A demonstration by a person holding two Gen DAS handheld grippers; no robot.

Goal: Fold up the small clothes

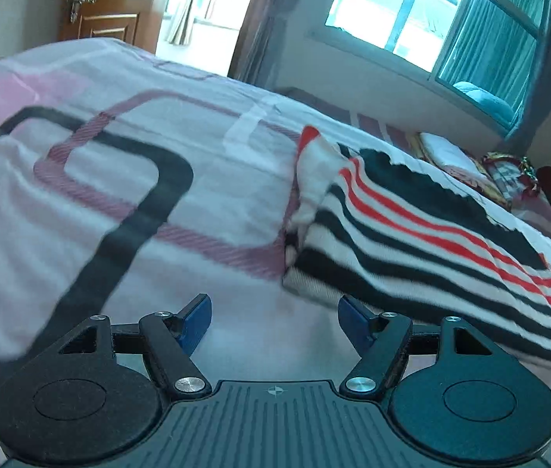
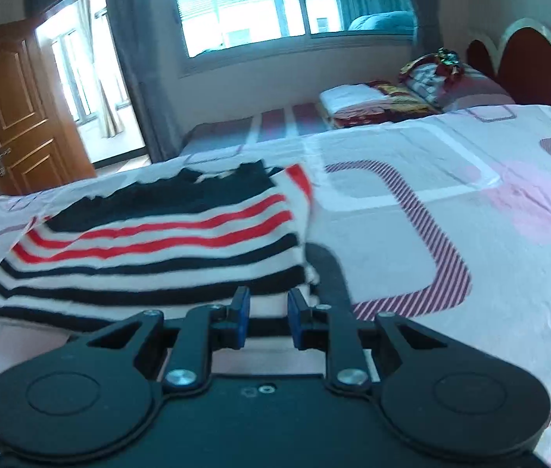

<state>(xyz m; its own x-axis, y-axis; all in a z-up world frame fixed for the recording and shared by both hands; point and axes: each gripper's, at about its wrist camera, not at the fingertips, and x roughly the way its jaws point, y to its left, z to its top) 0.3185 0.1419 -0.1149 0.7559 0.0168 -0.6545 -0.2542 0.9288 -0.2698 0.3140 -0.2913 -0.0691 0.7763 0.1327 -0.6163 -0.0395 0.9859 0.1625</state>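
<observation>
A small striped garment (image 1: 412, 234), white with black and red stripes, lies folded on the bed sheet (image 1: 119, 195). In the left wrist view it is to the right of my left gripper (image 1: 274, 312), which is open wide and empty, low over the sheet just before the garment's near edge. In the right wrist view the garment (image 2: 158, 241) lies ahead and to the left. My right gripper (image 2: 268, 312) is open with a narrow gap and empty, close to the garment's near right corner.
The sheet (image 2: 451, 214) is white with pink and black rounded rectangles. Folded bedding and clothes (image 2: 392, 97) are piled near the dark red headboard (image 2: 528, 54). A window (image 2: 244, 4), grey curtains and a wooden door (image 2: 14, 105) lie beyond the bed.
</observation>
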